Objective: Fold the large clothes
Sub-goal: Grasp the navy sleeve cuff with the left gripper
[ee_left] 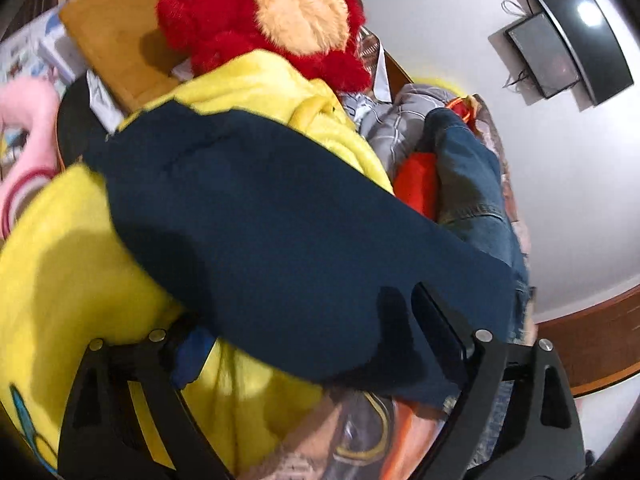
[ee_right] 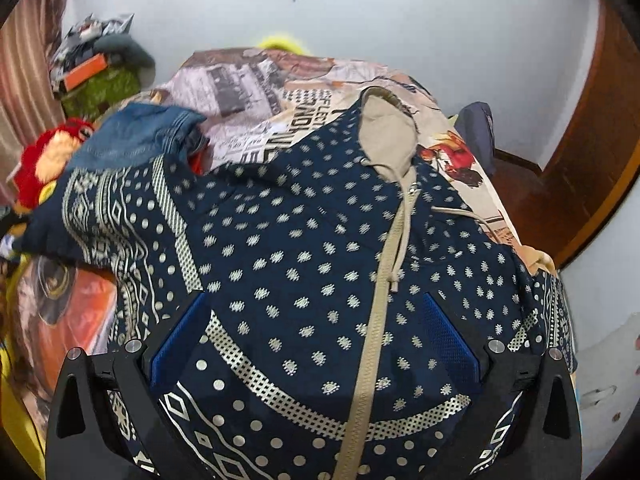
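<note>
My right gripper (ee_right: 316, 344) is open, with both blue pads wide apart, and it hangs right over the near part of the hoodie (ee_right: 304, 248). The hoodie is dark blue with pale dots. It lies flat on the bed (ee_right: 248, 80), front side up, with its tan zipper (ee_right: 384, 280) running up the middle to the tan hood (ee_right: 386, 128) at the far end.

My left gripper (ee_left: 304, 344) looks open too, but dark blue cloth (ee_left: 260, 216) hangs across it. I cannot tell if it is pinching that cloth or not. I think this cloth is the left sleeve, lifted up to fold in.

To do this step well, I should bring the sleeve flat across the chest and keep the edge straight. I should hold the body still with the right gripper so it does not slide.

Only the right view shows the whole hoodie and its pattern. Only the left view shows the yellow blanket (ee_left: 72, 264) under the sleeve. Farther off are the jeans (ee_left: 472, 176) and the red plush toy (ee_left: 240, 20) at the back.
</note>
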`<control>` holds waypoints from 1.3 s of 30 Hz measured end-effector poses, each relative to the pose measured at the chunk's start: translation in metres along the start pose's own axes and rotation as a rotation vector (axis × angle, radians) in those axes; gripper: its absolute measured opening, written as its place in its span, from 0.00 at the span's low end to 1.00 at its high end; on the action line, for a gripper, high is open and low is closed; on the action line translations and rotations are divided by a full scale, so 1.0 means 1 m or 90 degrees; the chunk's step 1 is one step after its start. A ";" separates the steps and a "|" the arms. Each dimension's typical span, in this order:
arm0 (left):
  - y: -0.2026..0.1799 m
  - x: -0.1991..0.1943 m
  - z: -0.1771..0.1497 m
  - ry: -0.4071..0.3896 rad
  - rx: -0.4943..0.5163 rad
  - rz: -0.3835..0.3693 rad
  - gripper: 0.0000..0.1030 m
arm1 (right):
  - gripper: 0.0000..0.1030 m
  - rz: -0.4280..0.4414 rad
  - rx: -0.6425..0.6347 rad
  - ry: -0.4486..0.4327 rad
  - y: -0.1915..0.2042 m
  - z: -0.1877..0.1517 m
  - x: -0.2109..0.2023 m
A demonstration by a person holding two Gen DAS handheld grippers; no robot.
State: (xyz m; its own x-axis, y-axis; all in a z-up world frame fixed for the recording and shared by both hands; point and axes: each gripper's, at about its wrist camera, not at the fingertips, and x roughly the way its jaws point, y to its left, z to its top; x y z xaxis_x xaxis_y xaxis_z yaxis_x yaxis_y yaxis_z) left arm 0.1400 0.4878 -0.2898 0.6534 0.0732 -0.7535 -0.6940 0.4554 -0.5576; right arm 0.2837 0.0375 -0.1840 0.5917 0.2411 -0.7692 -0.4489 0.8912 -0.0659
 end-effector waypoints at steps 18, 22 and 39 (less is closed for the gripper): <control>-0.059 -0.038 -0.011 -0.076 0.200 0.212 0.11 | 1.00 -0.011 -0.057 -0.007 0.013 -0.005 -0.014; -0.070 -0.054 -0.015 -0.080 0.198 0.195 0.09 | 1.00 -0.012 -0.047 -0.018 0.005 -0.006 -0.023; -0.127 -0.113 -0.041 -0.075 0.193 0.093 0.02 | 1.00 0.017 0.029 -0.048 -0.047 -0.021 -0.048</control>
State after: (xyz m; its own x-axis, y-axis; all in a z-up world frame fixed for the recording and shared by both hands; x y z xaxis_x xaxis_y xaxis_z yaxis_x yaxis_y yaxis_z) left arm 0.1417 0.3852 -0.1483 0.5972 0.2506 -0.7619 -0.6723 0.6745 -0.3051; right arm 0.2619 -0.0239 -0.1577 0.6298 0.2914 -0.7200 -0.4352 0.9002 -0.0164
